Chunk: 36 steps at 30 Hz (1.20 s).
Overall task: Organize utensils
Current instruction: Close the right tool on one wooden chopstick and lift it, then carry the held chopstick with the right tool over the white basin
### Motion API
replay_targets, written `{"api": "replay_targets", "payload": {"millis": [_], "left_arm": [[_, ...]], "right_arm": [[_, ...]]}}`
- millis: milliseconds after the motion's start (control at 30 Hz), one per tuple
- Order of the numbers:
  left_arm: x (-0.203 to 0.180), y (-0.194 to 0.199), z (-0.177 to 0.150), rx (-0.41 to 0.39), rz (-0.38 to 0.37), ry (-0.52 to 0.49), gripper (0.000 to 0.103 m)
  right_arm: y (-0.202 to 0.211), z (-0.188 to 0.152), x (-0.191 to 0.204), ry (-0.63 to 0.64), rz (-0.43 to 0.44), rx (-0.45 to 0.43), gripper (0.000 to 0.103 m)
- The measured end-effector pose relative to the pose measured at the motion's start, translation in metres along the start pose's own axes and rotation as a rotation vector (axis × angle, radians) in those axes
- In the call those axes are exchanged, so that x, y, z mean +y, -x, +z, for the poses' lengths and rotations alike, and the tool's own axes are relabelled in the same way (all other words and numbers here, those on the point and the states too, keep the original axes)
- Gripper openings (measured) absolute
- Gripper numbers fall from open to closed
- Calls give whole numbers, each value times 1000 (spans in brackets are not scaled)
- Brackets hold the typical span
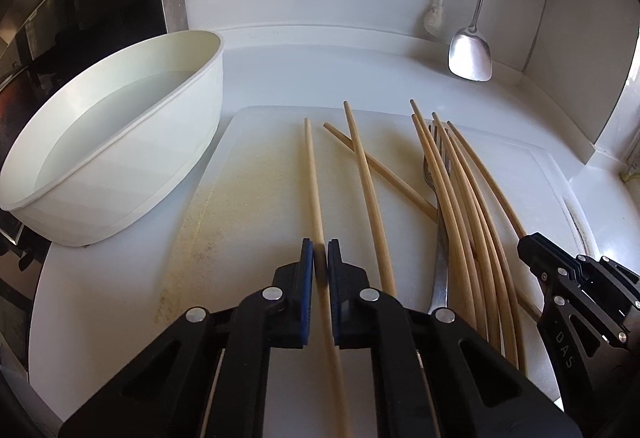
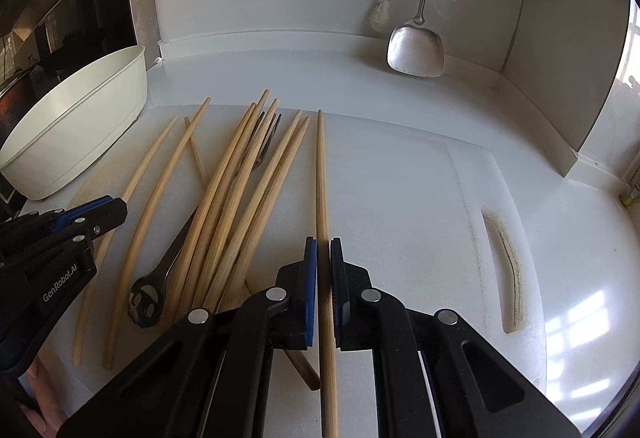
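Chopsticks, bamboo: a loose bundle (image 2: 224, 205) lies on the white cutting board (image 2: 400, 197) that sits on the bench, spread over its left half and crossing a metal fork (image 2: 168, 262). Left tongs (image 1: 320, 258): clamped on a single chopstick (image 1: 314, 173) near the board's left edge. Right tongs (image 2: 323, 258): clamped on another single chopstick (image 2: 321, 165) at the board's middle, just beside the bundle. White oval tub (image 1: 120, 141): at the bench's far left corner, touching the board's edge. Steel spatula (image 2: 416, 49): hanging at the back wall, far right.
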<state>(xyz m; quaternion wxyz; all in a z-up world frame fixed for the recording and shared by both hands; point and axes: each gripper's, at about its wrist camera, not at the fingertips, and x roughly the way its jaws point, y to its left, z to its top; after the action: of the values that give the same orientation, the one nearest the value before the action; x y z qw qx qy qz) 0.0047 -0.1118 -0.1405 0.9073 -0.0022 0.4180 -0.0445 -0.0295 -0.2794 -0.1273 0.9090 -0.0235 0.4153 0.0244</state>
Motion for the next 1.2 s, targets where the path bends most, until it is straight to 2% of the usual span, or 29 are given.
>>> {"api": "replay_targets", "payload": {"millis": [167, 433, 633, 767, 900, 1033, 1200], "left_arm": [[8, 1, 0, 6, -48, 40, 7], [9, 17, 4, -8, -82, 61, 7], [17, 52, 23, -19, -78, 87, 7], [34, 87, 39, -35, -44, 109, 7], [66, 118, 53, -46, -7, 154, 7], [103, 140, 69, -74, 43, 171, 7], [165, 143, 86, -84, 79, 191, 7]], "right_arm": [[3, -4, -11, -56, 17, -7, 6], [20, -2, -17, -82, 26, -38, 6], [48, 14, -19, -78, 35, -52, 6], [76, 34, -11, -61, 66, -72, 6], [98, 59, 11, -21, 120, -93, 6], [105, 85, 51, 20, 177, -103, 6], [97, 118, 114, 26, 269, -106, 6]]}}
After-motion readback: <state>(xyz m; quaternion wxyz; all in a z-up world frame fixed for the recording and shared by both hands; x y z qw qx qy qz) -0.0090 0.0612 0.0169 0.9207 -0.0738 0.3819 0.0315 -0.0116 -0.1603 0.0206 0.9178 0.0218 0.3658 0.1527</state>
